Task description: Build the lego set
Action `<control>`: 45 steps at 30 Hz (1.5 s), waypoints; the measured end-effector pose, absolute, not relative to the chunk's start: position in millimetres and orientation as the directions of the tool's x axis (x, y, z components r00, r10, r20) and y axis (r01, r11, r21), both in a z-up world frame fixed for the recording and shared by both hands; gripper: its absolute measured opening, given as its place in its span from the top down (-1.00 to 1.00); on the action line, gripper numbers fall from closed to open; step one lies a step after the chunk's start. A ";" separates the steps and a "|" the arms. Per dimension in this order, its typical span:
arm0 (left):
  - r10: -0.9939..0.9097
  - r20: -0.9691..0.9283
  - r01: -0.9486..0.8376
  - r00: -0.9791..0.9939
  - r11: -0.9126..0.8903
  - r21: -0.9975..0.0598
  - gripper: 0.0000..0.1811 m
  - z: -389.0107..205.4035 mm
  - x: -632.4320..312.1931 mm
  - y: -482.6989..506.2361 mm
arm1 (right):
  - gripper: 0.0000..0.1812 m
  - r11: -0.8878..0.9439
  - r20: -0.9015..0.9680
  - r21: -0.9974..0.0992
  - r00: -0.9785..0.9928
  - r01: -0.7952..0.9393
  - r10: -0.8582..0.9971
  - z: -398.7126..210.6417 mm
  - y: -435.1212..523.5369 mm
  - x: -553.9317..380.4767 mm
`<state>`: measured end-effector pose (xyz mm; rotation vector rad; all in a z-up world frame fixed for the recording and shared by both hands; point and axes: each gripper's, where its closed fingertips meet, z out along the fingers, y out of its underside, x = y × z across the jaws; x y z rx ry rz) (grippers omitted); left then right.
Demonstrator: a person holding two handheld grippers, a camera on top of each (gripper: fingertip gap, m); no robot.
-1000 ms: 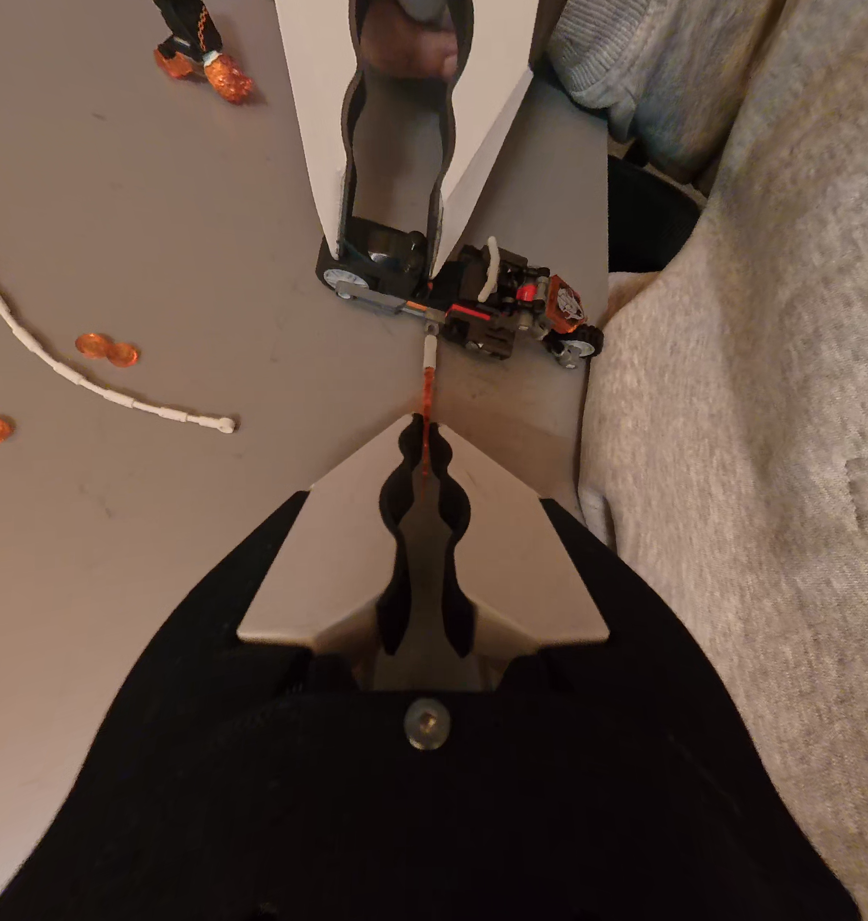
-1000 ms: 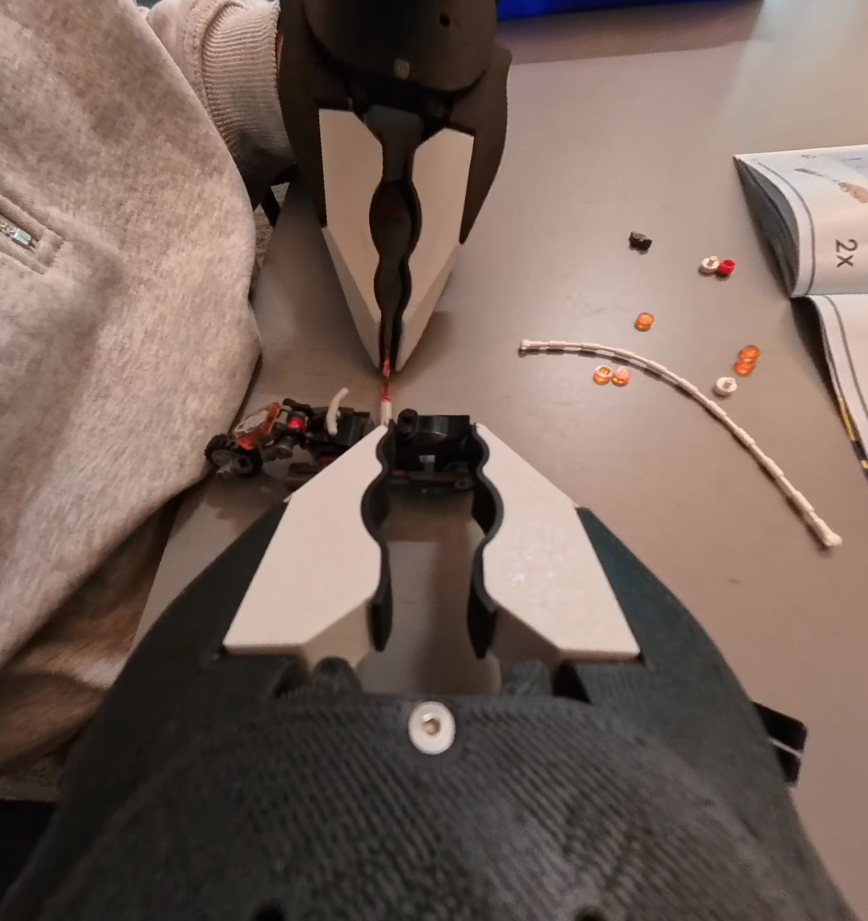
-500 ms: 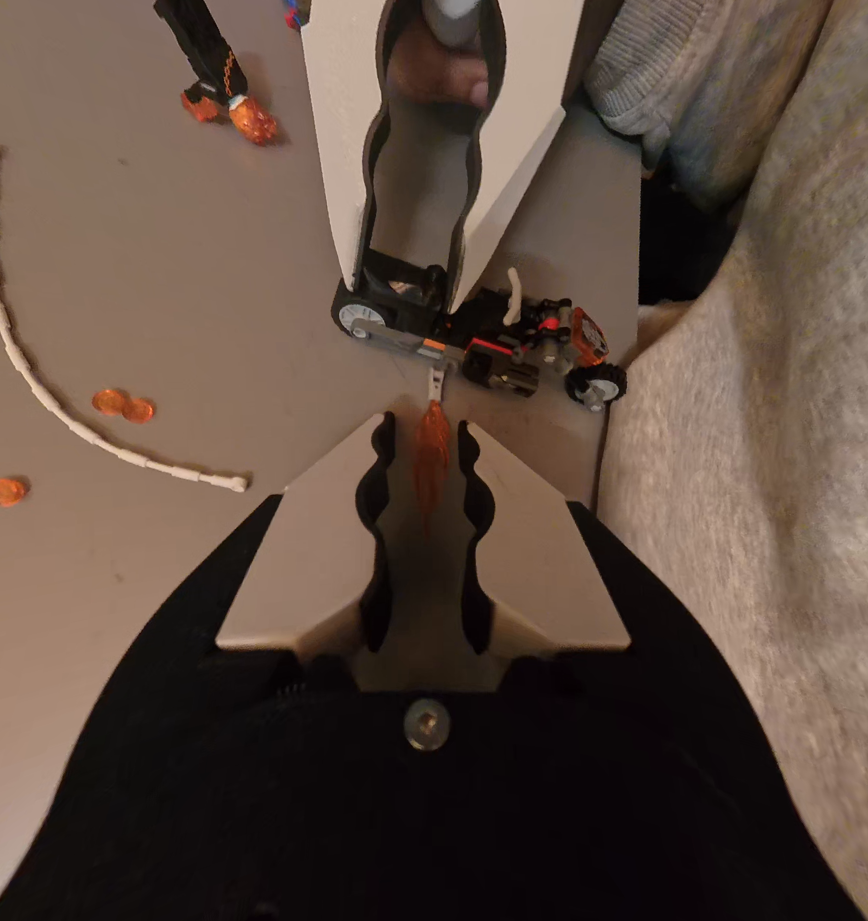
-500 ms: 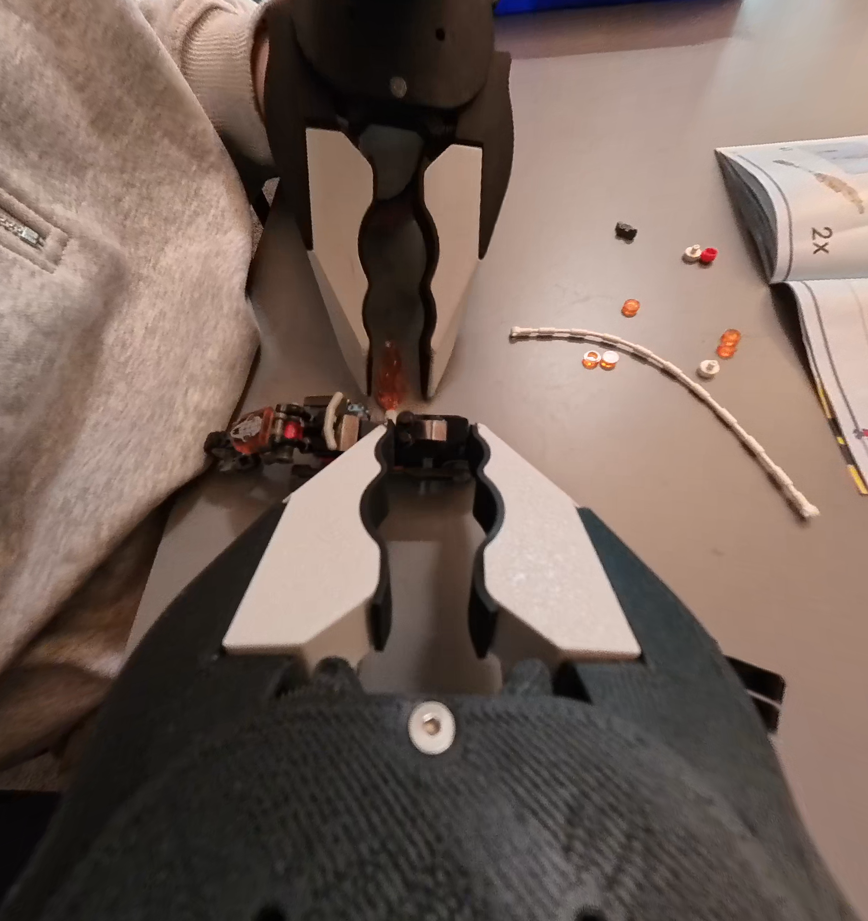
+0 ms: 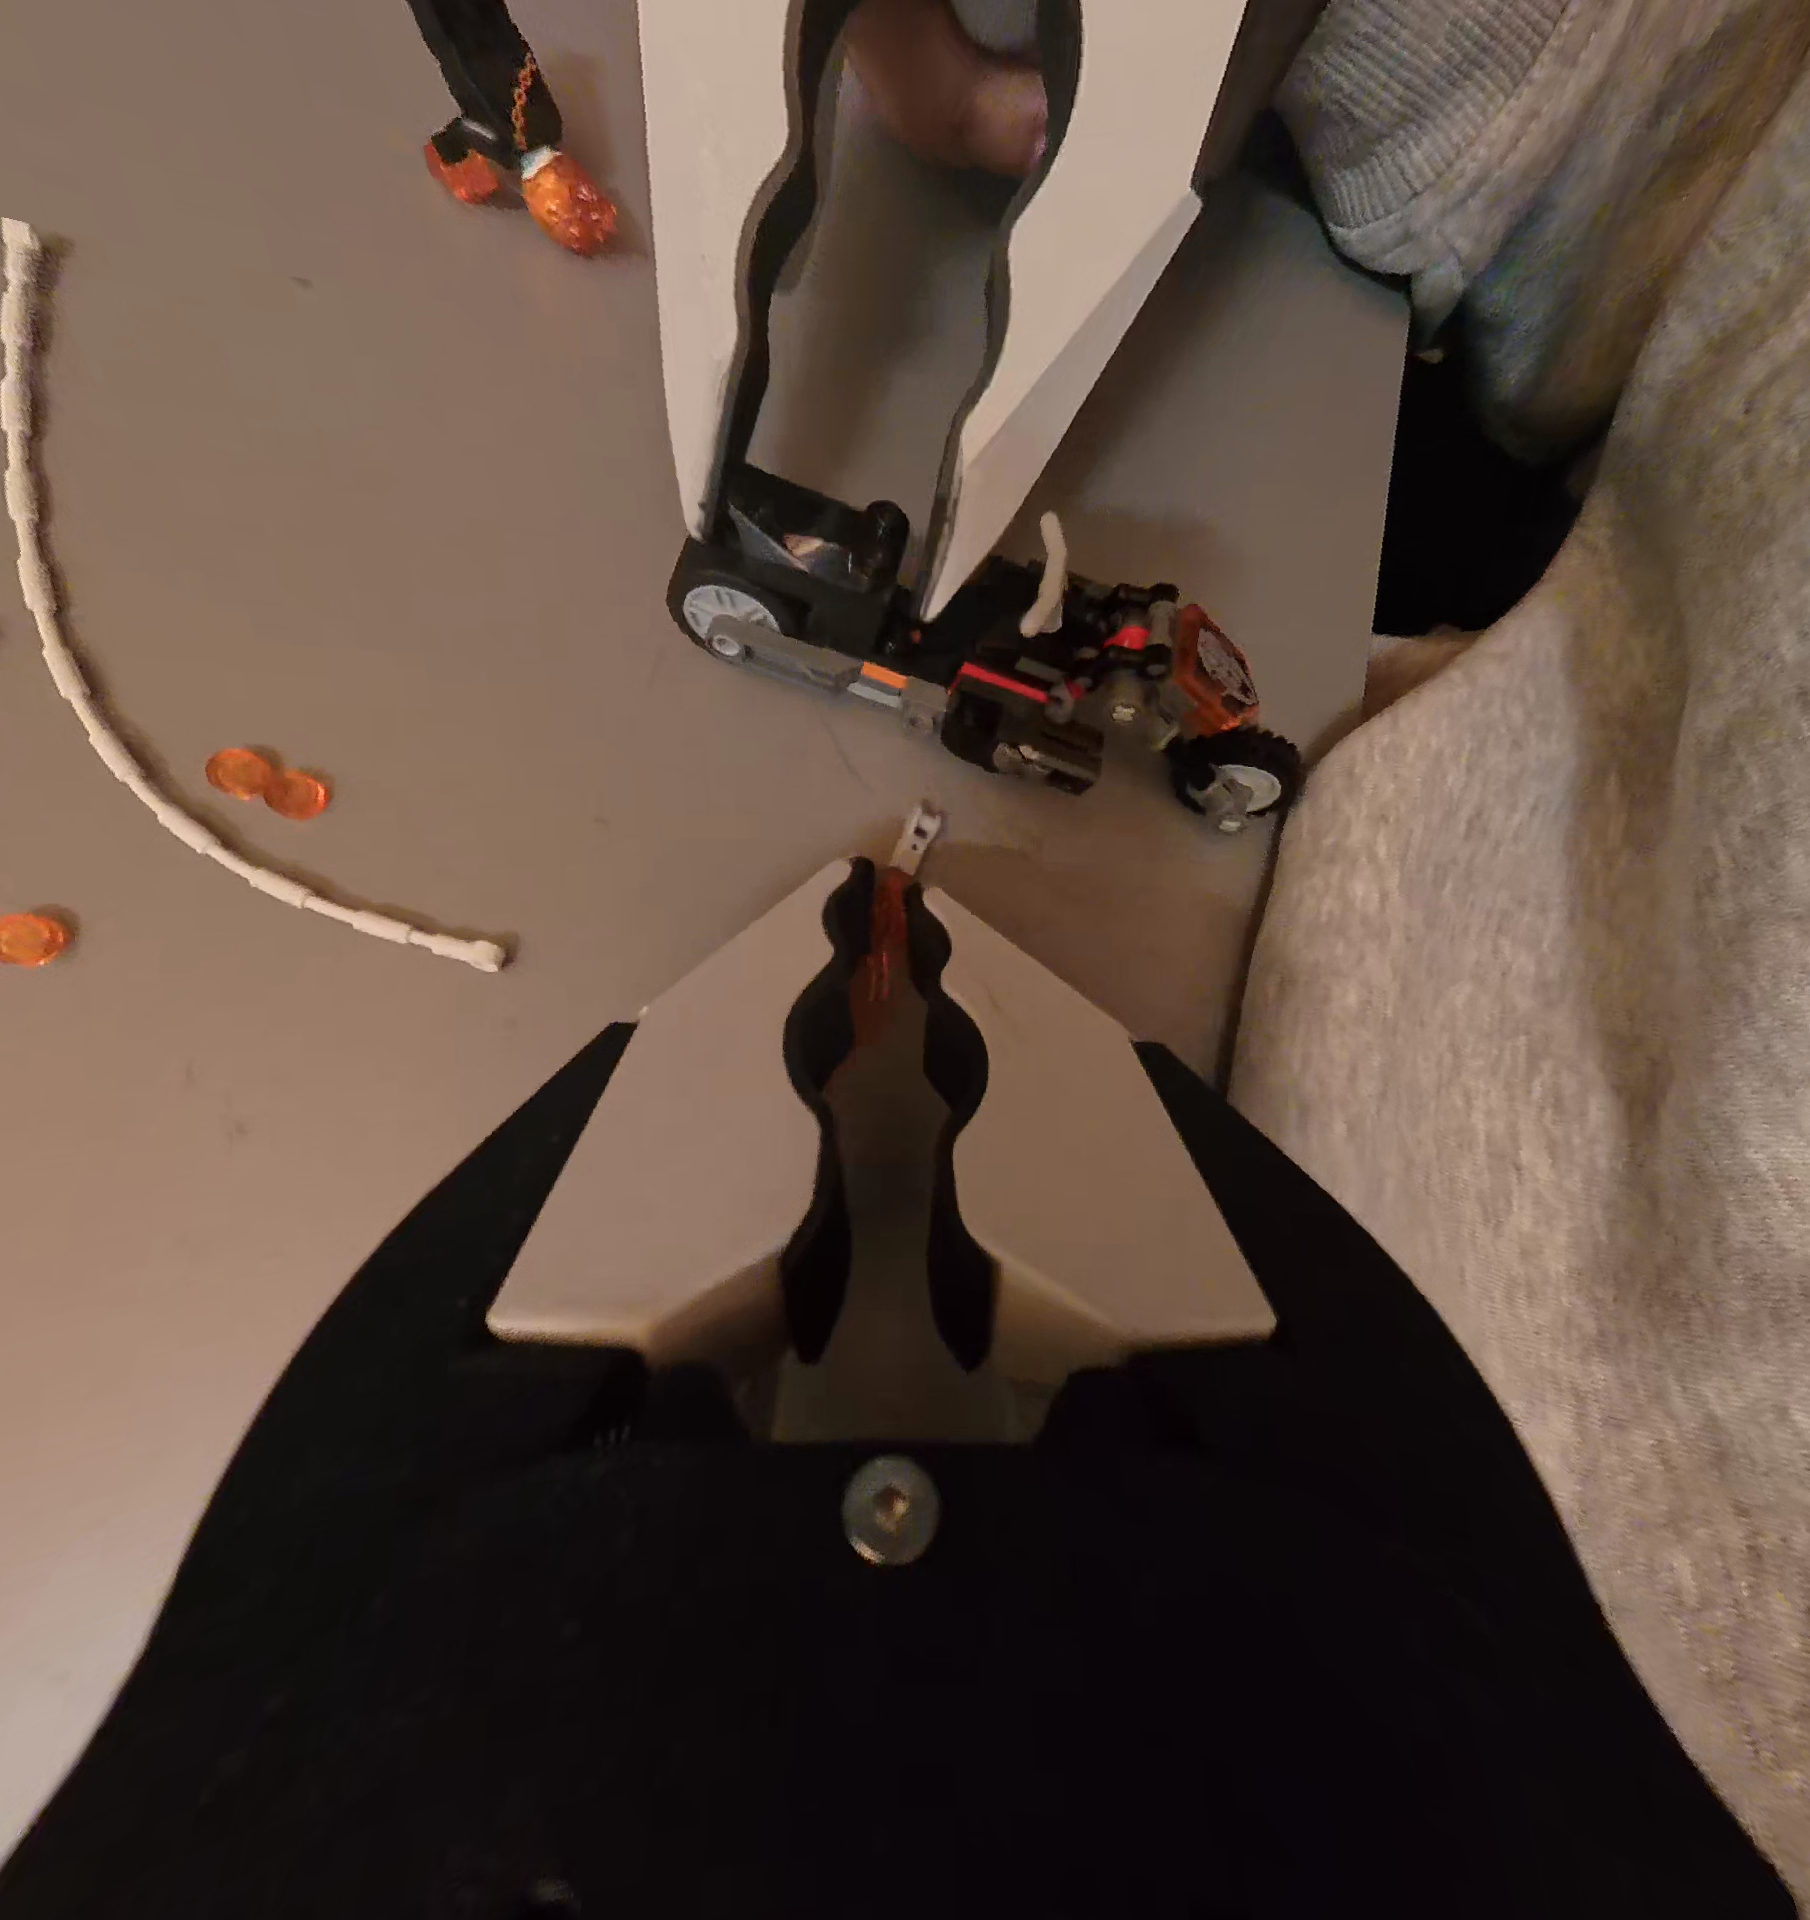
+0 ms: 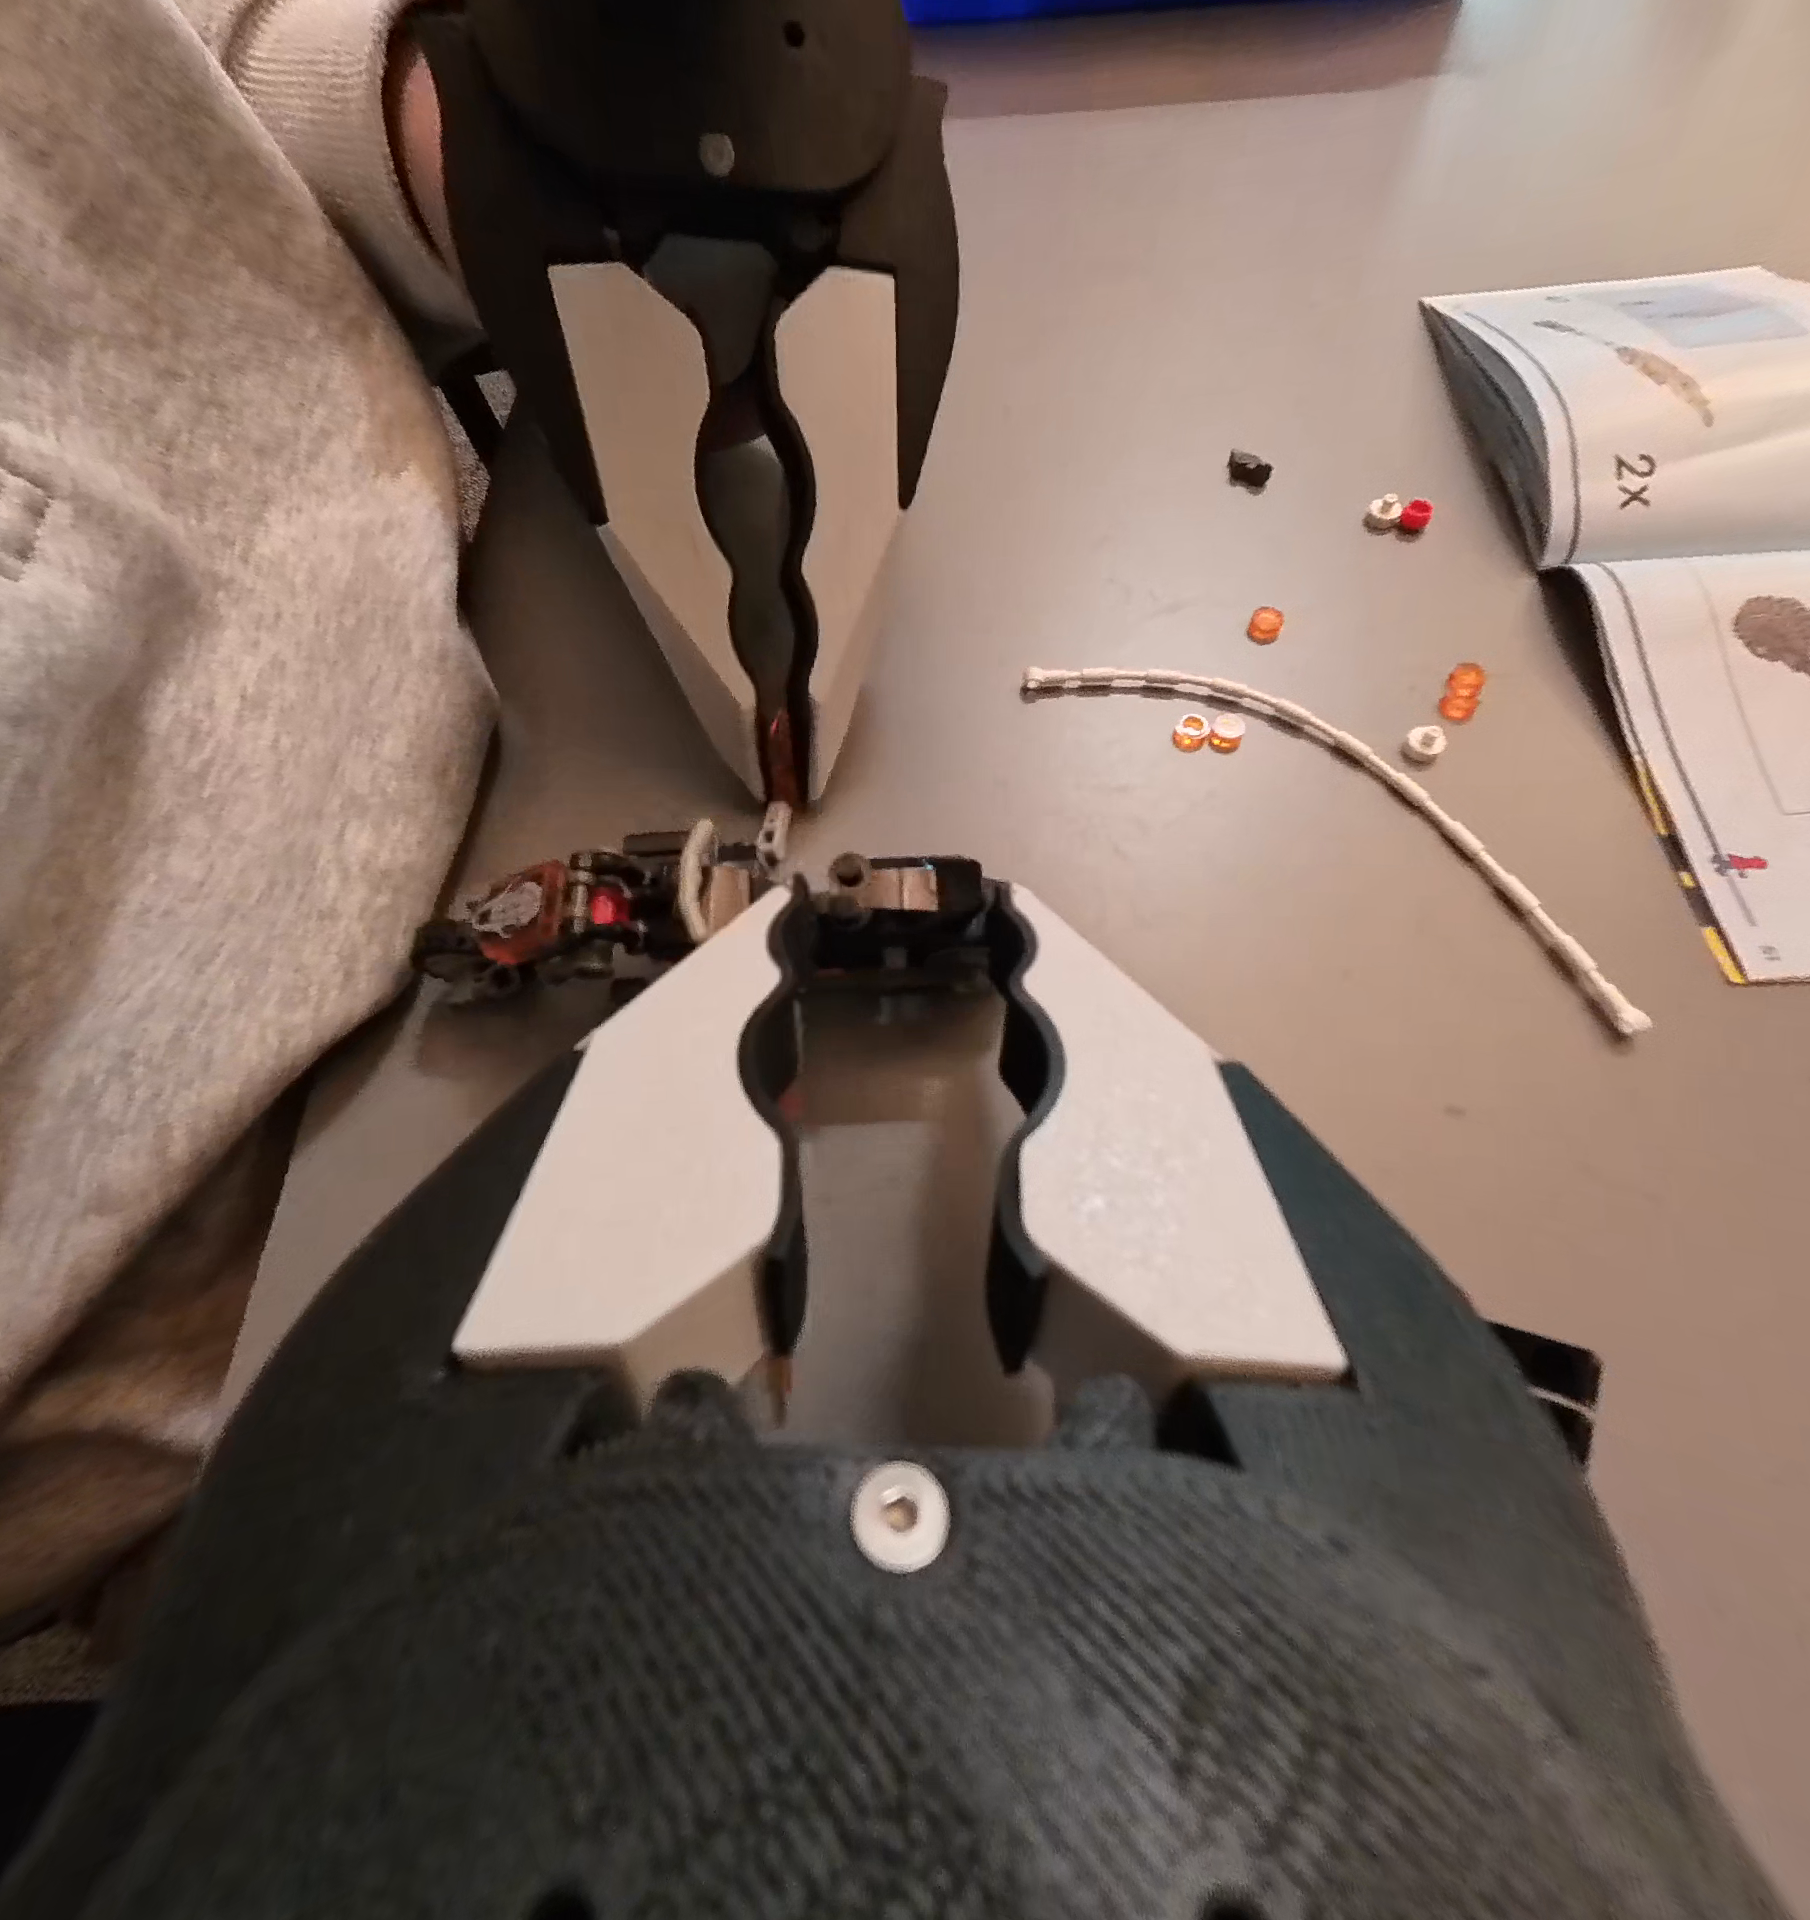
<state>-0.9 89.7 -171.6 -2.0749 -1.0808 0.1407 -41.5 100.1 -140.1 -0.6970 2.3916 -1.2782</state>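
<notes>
Step in hand: fitting the flame piece (image 5: 885, 928) to the toy motorbike (image 5: 984, 665); by these views it is not yet joined, its white tip held just clear of the bike's side.
Left claw (image 5: 885, 883): closed on the orange flame piece, the white connector end sticking out past the tips toward the bike.
Right claw (image 6: 896, 914): clamped around the bike's black rear block, over the back wheel, pinning the bike on the desk (image 5: 361, 468).
Bike's place: near the desk edge closest to the person, front wheel almost at the grey sweater (image 5: 1607, 935).
Pose: the two claws face each other across the bike, both low and angled down at the desk; the left one comes in from the bike's side.
Next move, as judged: line the white tip up with a small hole in the grey frame and push straight in while the right claw braces; a skewed push may tip the bike.
Loose parts: white chain (image 6: 1327, 769), orange studs (image 6: 1207, 732), open instruction booklet (image 6: 1711, 582) toward the far side.
</notes>
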 end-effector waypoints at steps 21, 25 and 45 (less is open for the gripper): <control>0.807 0.015 0.388 0.591 -0.267 -0.882 0.99 -111.7 -17.3 77.8 | 0.64 0.421 -0.181 -0.907 -0.880 -0.024 -0.440 -91.7 83.1 -33.5; 0.811 -0.101 0.298 0.577 -0.324 -0.898 0.99 -99.5 -19.4 80.2 | 0.73 0.417 -0.257 -0.907 -0.855 0.054 -0.450 -84.1 79.7 -24.1; 0.743 0.208 0.295 0.636 0.014 -0.955 0.59 -74.0 -18.1 87.3 | 0.97 0.316 -0.183 -0.949 -0.802 -0.007 -0.568 -78.7 87.8 -6.7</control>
